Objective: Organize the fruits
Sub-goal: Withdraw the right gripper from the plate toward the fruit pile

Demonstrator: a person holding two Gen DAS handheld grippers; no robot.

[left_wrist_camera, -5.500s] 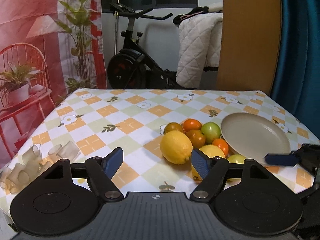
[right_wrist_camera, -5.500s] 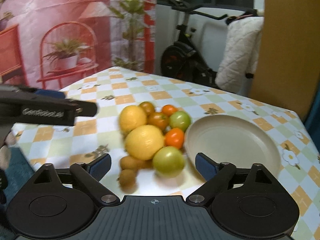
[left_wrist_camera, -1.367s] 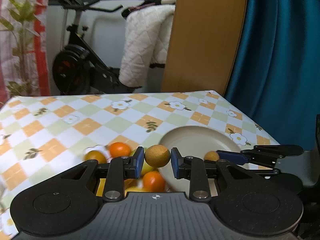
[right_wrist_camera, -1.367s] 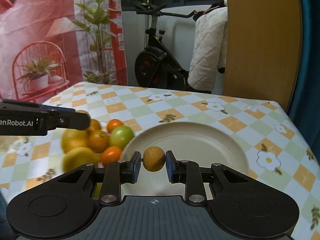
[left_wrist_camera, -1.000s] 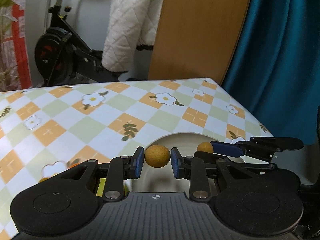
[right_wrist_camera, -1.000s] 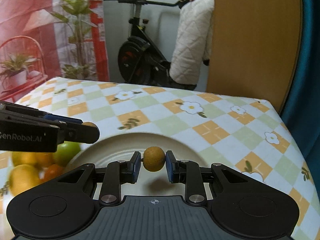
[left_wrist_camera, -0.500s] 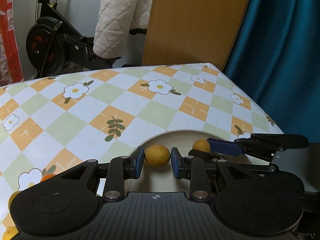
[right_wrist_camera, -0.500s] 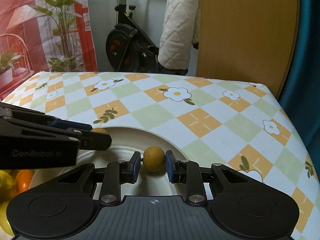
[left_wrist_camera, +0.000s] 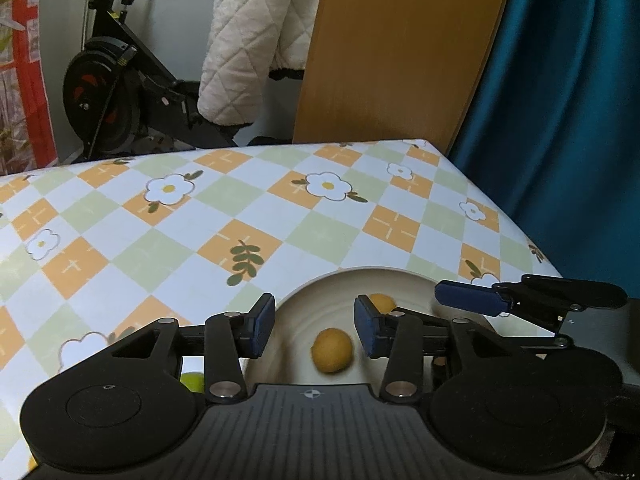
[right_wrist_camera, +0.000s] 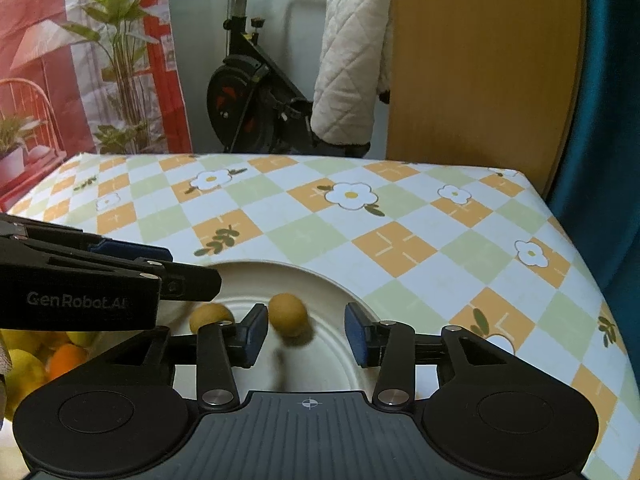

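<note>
Since a moment ago, both small brown fruits have left my grips: the jaws of each hand-held gripper have just been opening, and the fruits now lie loose on the plate.

My left hand-held gripper stands open over the plate's near side, and one brown fruit lies below the gap, touching neither pad. It looks nearly round, its long axis running roughly across the picture.

My right hand-held gripper is open too. The second brown fruit lies just beside its left pad; I cannot tell if they touch. Blur hides which way it points.

Count: two brown fruits on one plate, near each other. The plate sits on the checked, flowered counter. A pile of yellow and orange fruits lies left of the plate, too hidden to count.
</note>
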